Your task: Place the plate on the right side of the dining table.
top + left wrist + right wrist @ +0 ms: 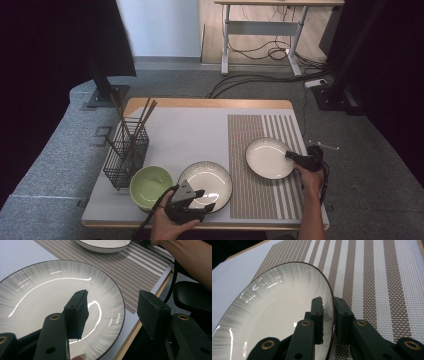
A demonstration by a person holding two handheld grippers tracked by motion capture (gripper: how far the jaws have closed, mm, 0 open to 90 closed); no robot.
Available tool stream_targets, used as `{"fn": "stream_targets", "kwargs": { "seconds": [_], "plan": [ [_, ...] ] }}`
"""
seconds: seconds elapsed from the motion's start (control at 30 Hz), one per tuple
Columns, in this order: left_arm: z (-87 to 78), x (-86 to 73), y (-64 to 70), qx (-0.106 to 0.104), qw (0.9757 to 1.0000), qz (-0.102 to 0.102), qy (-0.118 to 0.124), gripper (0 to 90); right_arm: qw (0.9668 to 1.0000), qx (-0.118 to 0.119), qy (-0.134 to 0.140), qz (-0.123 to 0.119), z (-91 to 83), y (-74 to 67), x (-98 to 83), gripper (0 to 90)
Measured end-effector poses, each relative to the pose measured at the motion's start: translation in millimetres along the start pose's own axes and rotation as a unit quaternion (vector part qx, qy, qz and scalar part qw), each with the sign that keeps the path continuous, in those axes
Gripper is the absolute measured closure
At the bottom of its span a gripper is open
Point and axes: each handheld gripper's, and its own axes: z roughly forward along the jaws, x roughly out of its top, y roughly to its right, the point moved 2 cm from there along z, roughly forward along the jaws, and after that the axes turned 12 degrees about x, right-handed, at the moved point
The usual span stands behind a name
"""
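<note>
Two white plates with dark rims lie on the table. The far plate (267, 157) (282, 305) rests on a striped placemat (260, 192) (374, 290). My right gripper (290, 156) (329, 301) straddles its right rim, one jaw inside and one outside. A thin gap shows beside the inner pad, so the jaws stand slightly open. The near plate (207, 177) (50, 290) sits at the front centre. My left gripper (207, 198) (115, 298) hovers wide open over its front rim, one jaw above the plate and one beyond its edge.
A green bowl (150, 185) sits left of the near plate. Behind it stands a black wire basket (126, 152) holding several chopsticks. The table's wooden front edge (140, 325) runs close under my left gripper. The person's right forearm (190, 260) lies at the table's right.
</note>
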Motion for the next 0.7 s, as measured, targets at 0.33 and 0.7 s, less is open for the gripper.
{"fn": "stream_targets", "kwargs": {
  "seconds": [0.33,0.7],
  "plan": [
    [-2.2,1.3,-2.0,0.0,1.0,-0.001,0.004,42.0,0.9965,0.027,0.079,0.004,-31.6,-0.8,11.0,62.0],
    [-2.6,2.0,-3.8,-0.001,1.0,-0.004,0.005,41.8,0.995,0.052,0.079,-0.033,-34.3,-18.4,15.2,57.2]
  ]
}}
